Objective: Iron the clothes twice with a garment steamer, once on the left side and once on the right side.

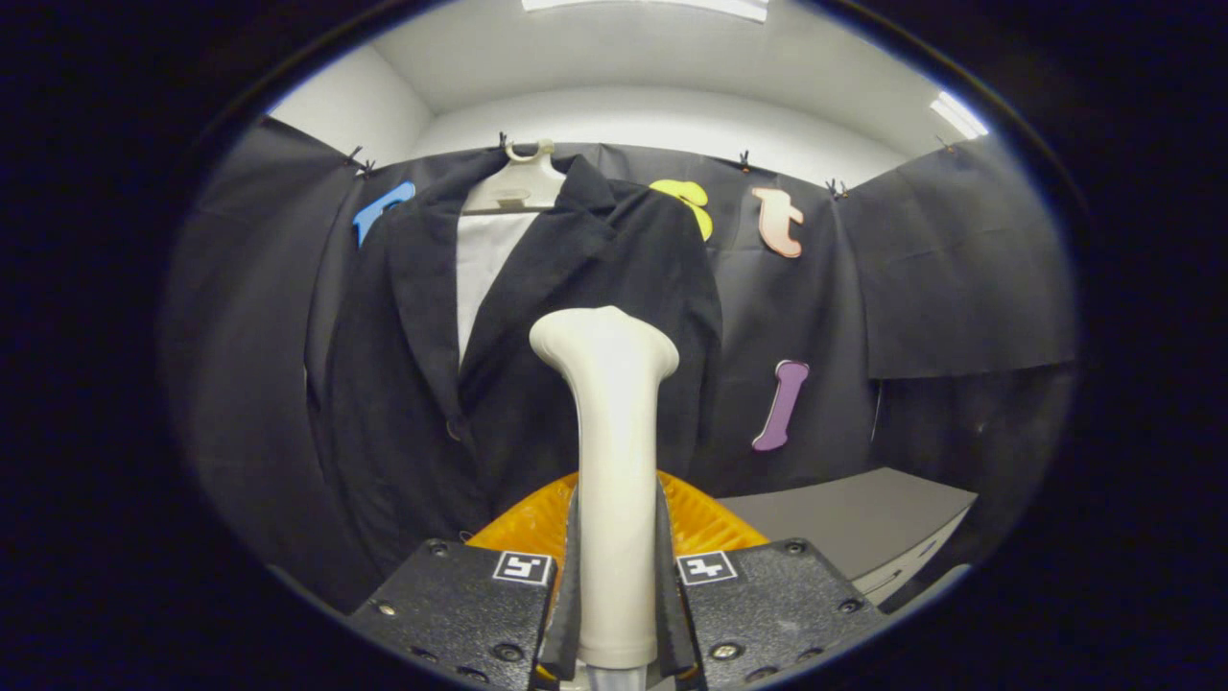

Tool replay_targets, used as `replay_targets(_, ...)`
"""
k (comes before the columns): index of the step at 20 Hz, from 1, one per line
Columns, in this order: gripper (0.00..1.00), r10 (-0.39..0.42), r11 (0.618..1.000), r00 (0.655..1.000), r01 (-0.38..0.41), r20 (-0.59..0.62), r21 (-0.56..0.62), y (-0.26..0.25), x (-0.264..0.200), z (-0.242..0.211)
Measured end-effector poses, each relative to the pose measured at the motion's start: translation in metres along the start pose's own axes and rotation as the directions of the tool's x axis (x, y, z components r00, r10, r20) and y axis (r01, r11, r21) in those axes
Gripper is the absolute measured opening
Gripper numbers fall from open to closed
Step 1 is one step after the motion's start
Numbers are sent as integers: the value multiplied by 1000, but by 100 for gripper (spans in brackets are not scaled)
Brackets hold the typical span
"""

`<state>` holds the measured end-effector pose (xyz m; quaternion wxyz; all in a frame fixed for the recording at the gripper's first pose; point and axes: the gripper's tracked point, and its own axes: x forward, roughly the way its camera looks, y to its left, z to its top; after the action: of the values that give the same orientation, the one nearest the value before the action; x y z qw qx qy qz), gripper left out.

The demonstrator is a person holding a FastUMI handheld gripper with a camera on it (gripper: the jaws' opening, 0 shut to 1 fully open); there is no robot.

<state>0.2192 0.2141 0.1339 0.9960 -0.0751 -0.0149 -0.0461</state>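
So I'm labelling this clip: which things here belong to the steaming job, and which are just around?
Job: garment steamer, clamped between the gripper fingers; dark jacket on its hanger, beyond the steamer head.
Around: orange basket, grey table.

A grey table (863, 518) stands by the black cloth wall (959, 278).

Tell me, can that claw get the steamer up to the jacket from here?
Probably yes: the claw is shut on the steamer, and nothing stands between its head and the hanging jacket.
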Motion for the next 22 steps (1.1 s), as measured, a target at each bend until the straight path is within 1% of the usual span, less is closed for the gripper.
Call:
replay_targets(12, 34, 19, 998, 992, -26, -126, -53, 10, -32, -85)
replay_targets(22, 34, 13, 995, 967, -37, -255, -89, 13, -64, -163)
